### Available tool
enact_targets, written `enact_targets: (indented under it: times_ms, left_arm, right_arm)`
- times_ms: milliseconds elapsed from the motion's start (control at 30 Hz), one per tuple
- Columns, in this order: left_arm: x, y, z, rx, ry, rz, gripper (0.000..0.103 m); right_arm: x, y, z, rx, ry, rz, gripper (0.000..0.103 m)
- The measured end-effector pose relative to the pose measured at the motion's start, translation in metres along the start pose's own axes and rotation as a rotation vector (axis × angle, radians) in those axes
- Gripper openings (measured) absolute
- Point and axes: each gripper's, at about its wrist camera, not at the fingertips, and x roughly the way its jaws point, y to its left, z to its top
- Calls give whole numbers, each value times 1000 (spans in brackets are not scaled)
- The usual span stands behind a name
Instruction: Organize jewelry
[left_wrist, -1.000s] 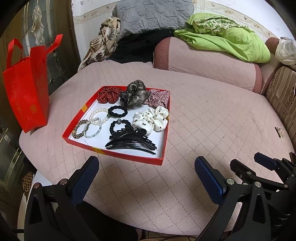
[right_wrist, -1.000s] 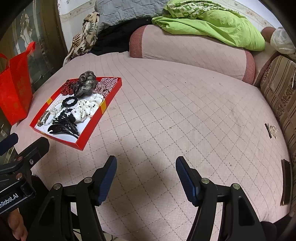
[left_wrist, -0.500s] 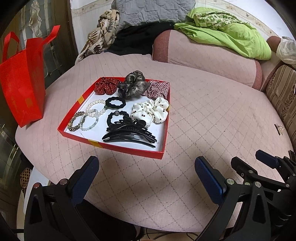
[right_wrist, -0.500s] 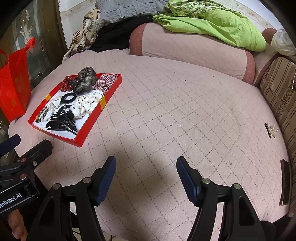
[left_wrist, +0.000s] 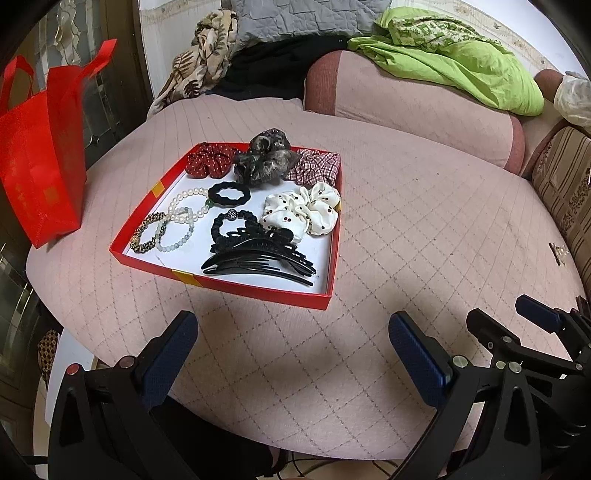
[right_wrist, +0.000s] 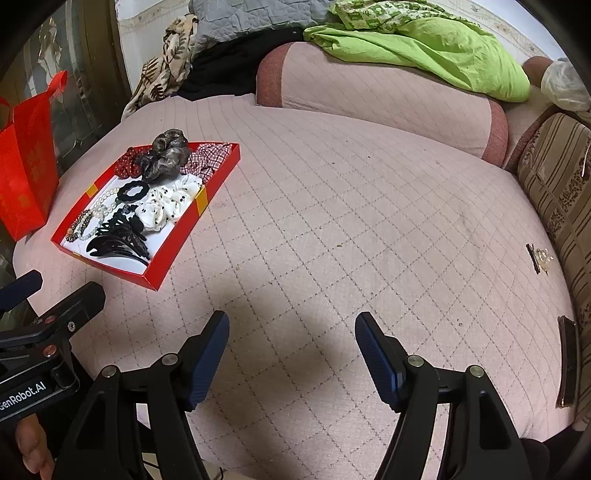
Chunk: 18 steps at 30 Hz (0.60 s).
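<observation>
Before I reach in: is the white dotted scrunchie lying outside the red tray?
No, the white dotted scrunchie lies inside the red tray, against its right wall.

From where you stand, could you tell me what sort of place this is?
Probably a bedroom at home: a quilted pink bed, a long bolster with a green blanket on it, and a red tray of hair accessories.

The right tongs (right_wrist: 291, 332) hang at six o'clock over a pink quilted bed (right_wrist: 332, 221), jaws spread wide with nothing between them. At nine to ten o'clock lies a red tray (right_wrist: 218, 179) holding scrunchies, bead bracelets and black hair claws (right_wrist: 118, 240). A red bag (right_wrist: 26, 166) stands just left of it. The left tongs (right_wrist: 44, 306) show at eight o'clock. A small hair clip (right_wrist: 537, 256) lies at three o'clock.
</observation>
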Motion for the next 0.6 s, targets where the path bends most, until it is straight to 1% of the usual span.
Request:
enact_targets:
  times_ms: [467, 600]
  left_arm:
    - [13, 9, -2, -27, 37, -9, 103]
    - [18, 13, -1, -39, 48, 1, 103]
  right_arm:
    - [5, 4, -2, -12, 14, -6, 76]
    - [8, 5, -3, -13, 20, -7, 76]
